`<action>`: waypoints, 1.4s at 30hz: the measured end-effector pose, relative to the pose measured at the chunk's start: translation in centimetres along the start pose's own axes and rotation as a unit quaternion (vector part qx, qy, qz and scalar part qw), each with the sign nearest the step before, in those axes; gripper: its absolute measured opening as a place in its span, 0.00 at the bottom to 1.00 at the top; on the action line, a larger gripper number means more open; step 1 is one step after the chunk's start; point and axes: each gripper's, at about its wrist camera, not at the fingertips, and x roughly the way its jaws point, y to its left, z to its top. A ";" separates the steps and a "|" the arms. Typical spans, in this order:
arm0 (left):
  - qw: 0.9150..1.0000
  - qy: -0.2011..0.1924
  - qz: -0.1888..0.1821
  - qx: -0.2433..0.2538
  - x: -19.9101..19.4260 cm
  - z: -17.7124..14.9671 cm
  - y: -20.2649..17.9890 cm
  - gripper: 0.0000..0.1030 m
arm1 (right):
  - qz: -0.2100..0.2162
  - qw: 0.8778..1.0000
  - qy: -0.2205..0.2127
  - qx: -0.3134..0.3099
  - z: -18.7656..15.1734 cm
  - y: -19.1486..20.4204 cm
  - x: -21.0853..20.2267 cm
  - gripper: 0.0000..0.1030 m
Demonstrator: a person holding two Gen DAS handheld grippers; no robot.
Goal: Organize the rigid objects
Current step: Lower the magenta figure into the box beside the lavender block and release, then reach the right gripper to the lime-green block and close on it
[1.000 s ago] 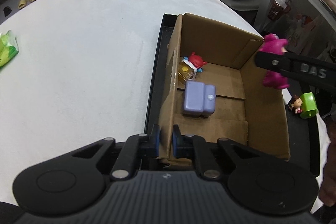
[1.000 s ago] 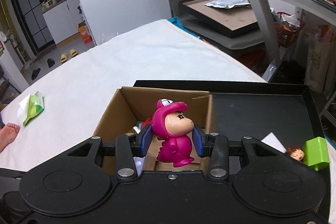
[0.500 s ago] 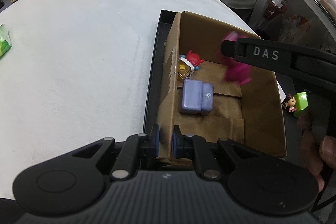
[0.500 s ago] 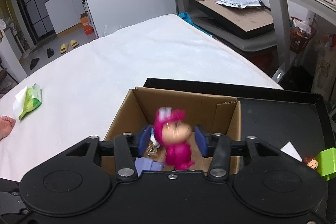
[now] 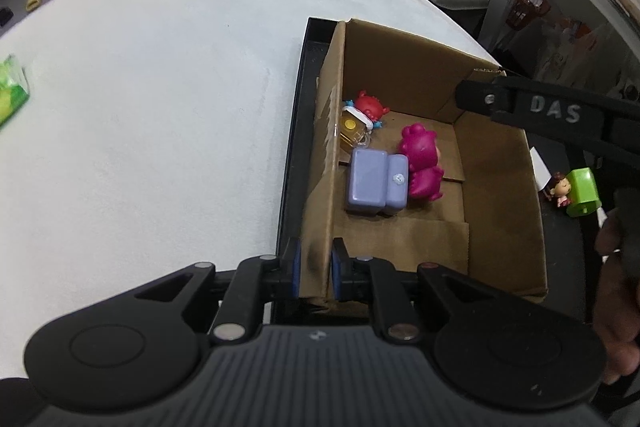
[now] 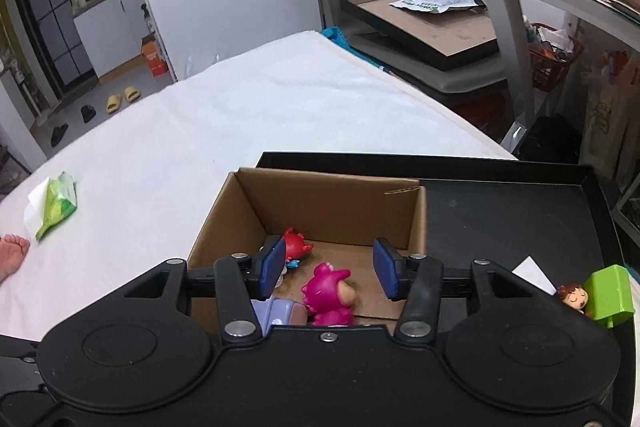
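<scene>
**A:** What are the two grippers doing?

**B:** The left gripper [image 5: 313, 269] is clamped on the near corner of a cardboard box [image 5: 496, 195], one blue pad on each side of the wall. The right gripper [image 6: 329, 267] hangs above the box with its jaws spread wide and nothing between them.

**A:** Where are the toys?

**B:** A magenta dinosaur figure [image 5: 422, 163] lies on the box floor below the right gripper, touching a lavender toy sofa [image 5: 376, 183]. Just behind them, against the left wall, sit a red crab-like toy [image 5: 370, 103] and a small yellow one [image 5: 354, 131].

**A:** And outside the box?

**B:** The box stands in a black tray [image 6: 512, 211] on a white table [image 5: 160, 87]. On the tray, to the right of the box, a small doll figure [image 6: 574, 297] leans beside a green block [image 6: 610, 295], with a white paper scrap [image 6: 532, 273] near them. A green packet [image 6: 56, 209] lies well apart at the table's left.
</scene>
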 end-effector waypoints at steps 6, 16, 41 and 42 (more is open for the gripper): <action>1.000 -0.001 0.023 0.008 -0.5 0.2 -0.7 0.15 | -0.010 0.999 -0.015 0.033 0.4 -2.3 -1.2 0.47; 0.997 -0.010 0.071 -0.002 -1.0 1.1 -2.2 0.48 | -0.052 0.996 0.004 0.071 -0.4 -6.3 -1.5 0.56; 0.990 0.008 0.141 -0.009 2.1 2.5 -6.1 0.54 | -0.150 0.984 0.024 0.096 -2.6 -16.2 -1.4 0.66; 0.990 0.009 0.142 -0.009 2.3 2.6 -6.3 0.54 | -0.153 0.983 0.025 0.096 -2.8 -16.6 -1.3 0.66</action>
